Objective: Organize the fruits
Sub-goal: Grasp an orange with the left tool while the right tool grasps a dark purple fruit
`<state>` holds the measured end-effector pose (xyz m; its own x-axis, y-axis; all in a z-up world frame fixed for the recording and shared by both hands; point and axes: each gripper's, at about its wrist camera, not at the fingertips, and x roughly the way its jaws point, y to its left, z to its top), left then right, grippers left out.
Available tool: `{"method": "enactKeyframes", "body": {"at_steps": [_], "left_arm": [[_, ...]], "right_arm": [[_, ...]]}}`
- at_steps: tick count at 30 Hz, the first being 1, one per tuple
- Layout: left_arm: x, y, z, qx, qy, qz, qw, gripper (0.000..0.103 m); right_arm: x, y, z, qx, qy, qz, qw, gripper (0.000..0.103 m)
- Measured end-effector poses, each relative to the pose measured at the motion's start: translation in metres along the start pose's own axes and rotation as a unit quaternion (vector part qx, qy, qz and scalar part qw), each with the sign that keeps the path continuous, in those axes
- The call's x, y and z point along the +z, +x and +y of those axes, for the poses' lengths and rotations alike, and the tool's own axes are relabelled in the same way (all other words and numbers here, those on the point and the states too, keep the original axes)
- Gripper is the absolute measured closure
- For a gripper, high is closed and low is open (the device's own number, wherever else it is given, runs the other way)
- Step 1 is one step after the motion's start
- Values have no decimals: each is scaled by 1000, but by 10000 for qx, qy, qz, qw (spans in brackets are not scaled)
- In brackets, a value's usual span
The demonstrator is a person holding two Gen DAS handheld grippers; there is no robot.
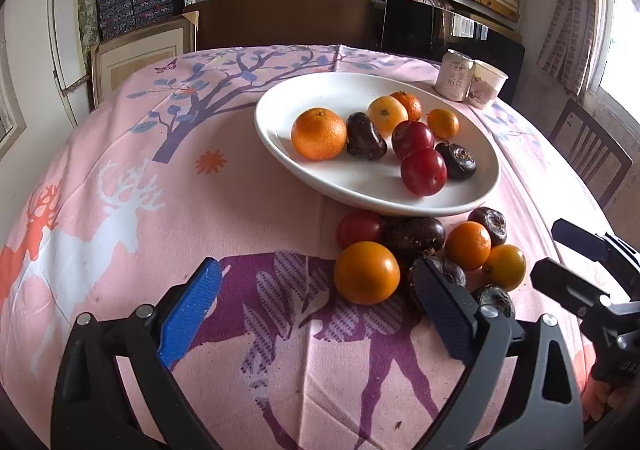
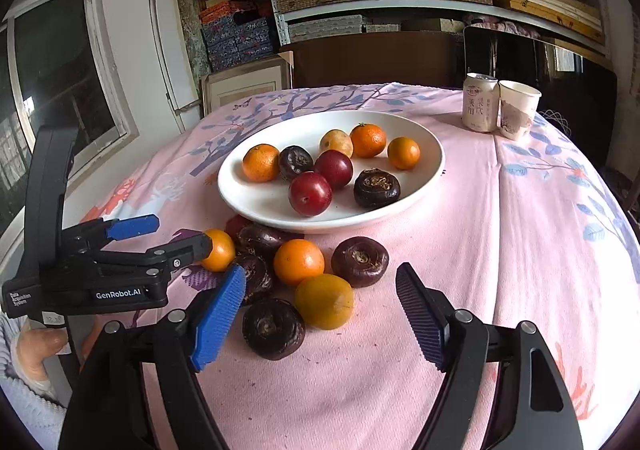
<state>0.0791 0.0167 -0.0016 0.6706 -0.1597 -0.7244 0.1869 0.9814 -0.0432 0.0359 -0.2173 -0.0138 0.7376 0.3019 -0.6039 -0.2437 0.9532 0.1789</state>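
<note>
Just ahead of the right gripper (image 2: 320,314) – jaws wide, empty – lies loose fruit (image 2: 324,302) on the cloth; left gripper (image 1: 316,302), also wide and empty, has it to its right; the plate (image 2: 248,205) sits beyond.

Glossy white ceramic plate (image 2: 430,165); matt printed cloth (image 2: 500,230); ribbed blue plastic claw pads (image 2: 218,320).
</note>
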Motion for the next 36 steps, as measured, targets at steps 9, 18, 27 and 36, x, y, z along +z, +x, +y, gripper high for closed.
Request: {"method": "enactKeyframes", "body": {"at_steps": [9, 18, 27, 36], "left_arm": [[-3, 16, -12, 313, 358, 284, 9985, 8], [1, 28, -14, -397, 463, 459, 9971, 49], [-1, 21, -20, -362, 581, 340, 9971, 65], [1, 11, -9, -290, 392, 189, 9986, 65]], "right_arm": [[-4, 2, -10, 115, 227, 155, 9996, 22], [-8, 5, 0, 247, 17, 335, 9991, 22], [-13, 10, 16, 432, -389, 688, 9959, 22], [-15, 31, 28, 385, -573, 1139, 9911, 34]]}}
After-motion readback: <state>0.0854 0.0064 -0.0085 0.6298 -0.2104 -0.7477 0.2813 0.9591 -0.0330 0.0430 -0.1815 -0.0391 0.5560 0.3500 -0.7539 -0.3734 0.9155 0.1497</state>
